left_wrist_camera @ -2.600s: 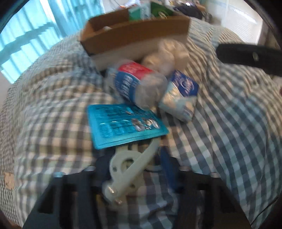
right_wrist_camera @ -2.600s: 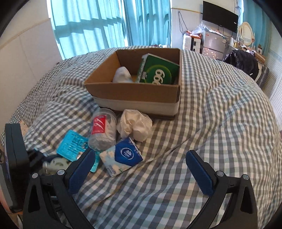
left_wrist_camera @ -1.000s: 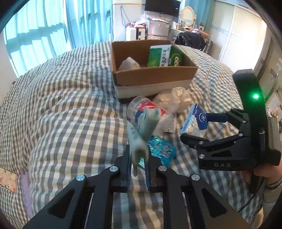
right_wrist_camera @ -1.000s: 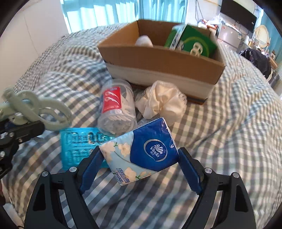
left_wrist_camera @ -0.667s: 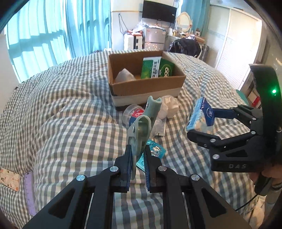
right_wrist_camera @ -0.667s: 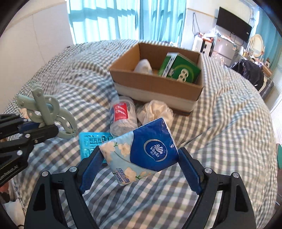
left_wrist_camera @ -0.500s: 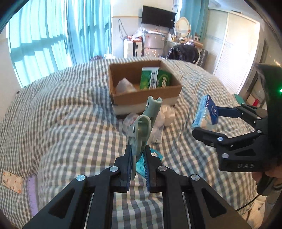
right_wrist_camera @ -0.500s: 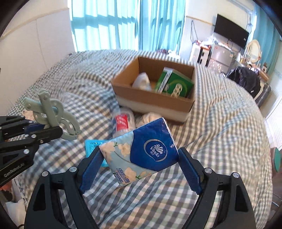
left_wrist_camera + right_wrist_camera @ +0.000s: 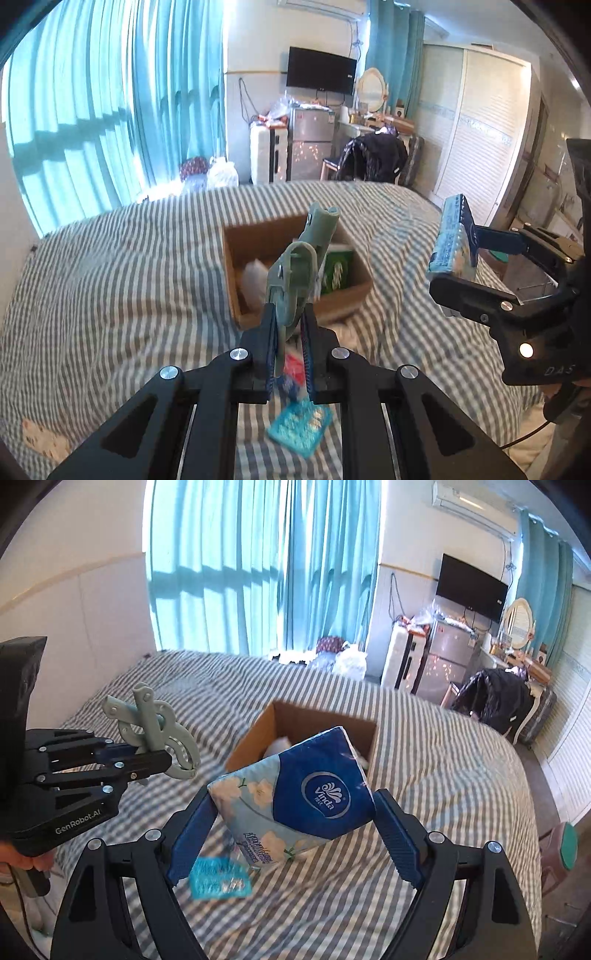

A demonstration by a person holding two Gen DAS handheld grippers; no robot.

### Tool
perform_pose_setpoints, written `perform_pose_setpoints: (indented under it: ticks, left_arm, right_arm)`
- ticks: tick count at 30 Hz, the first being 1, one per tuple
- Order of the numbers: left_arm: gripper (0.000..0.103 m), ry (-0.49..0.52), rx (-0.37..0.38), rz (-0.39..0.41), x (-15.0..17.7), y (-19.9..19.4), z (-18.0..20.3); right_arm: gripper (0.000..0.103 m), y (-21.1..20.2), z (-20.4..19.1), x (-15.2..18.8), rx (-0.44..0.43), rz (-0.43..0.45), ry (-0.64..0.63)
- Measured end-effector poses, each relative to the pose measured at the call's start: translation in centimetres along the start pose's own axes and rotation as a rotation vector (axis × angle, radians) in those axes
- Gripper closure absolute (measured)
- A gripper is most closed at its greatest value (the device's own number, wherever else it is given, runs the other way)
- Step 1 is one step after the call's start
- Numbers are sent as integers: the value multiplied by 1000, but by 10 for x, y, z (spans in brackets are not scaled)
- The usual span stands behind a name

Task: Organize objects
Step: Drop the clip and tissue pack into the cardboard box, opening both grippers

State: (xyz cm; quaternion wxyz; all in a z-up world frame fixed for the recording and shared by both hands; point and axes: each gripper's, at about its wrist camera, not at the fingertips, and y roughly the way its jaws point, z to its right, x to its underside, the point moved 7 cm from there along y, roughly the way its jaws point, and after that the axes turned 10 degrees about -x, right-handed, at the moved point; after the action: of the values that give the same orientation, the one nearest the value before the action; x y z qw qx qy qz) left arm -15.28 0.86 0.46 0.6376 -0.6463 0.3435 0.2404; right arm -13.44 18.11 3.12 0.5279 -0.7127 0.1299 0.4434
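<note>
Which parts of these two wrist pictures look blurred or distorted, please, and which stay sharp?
Left wrist view: the bedspread and cardboard box are smeared by motion blur, while the green clip between the fingers stays sharp. Right wrist view: the tissue pack is crisp, the blue blister pack on the bed blurred. Both views bow at the edges and go dark in the corners.

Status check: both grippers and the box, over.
Left gripper shut on green clip. Right gripper shut on tissue pack. Both held above bed; cardboard box ahead, nothing blocking.

Bright daylight through the teal curtains (image 9: 110, 122), bedspread (image 9: 424, 775) motion-blurred into stripes (fisheye edges bend, corners black).
</note>
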Motion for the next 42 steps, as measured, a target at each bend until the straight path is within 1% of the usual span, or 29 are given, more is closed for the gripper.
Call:
perform_pose_setpoints:
  ticks: [4,7,9,12,14,17,23,25,28,32,33,34,37,38,39,41,42]
  left_arm:
    - [91,2,9,0,-32,25,-1]
    - [91,8,4,-13,-50,53,-2]
    - [91,15,5,-28,-60,77,-2]
    - [91,20,9,-57,-68,112,-1]
    - [91,19,14,-83,-70,139,0]
    - [91,24,15,-119,-64,176,4]
    - [91,18,35,-180,-51,233,8]
    - [91,12,40,-188,-49,244,8]
    - [91,-2,53,-182,-51,256,10]
    - [91,-13,63,-176,-51,256,7]
    - [90,-12,60,-175,-53,257,8]
    - [90,-12,58,-175,-53,254,5]
    - [84,-16,50,-178,-52,240,0]
    - [76,-18,48,-178,-53,236,-1]
    - [63,-22,44,-178,-53,230,-3]
    - [48,-31,32,-170,-55,214,-6]
    - [48,-35,28,-161,-56,205,-7]
  right_arm:
    - [18,15,18,-35,4,18,18]
    - [18,34,37,-59,20,26,33]
    - [18,54,52,-73,16,24,52]
    - [18,86,70,-86,13,7,65]
    - [18,114,83,-87,13,-28,81]
    - [18,154,100,-82,13,-63,106]
    - [18,211,125,-70,1,-99,153]
    - [18,222,130,-66,0,-108,159]
    - [18,235,134,-67,-13,-99,164]
    - [17,240,136,-68,-45,-84,195]
    - [15,238,133,-66,-51,-80,195]
    - [9,235,133,-67,-51,-71,196]
    - [3,217,135,-75,-8,-27,200]
    - [1,207,137,-78,7,-8,204]
    - [0,200,135,-80,9,-3,203]
    - [0,181,132,-85,16,7,199]
    - [0,173,131,-88,23,12,196]
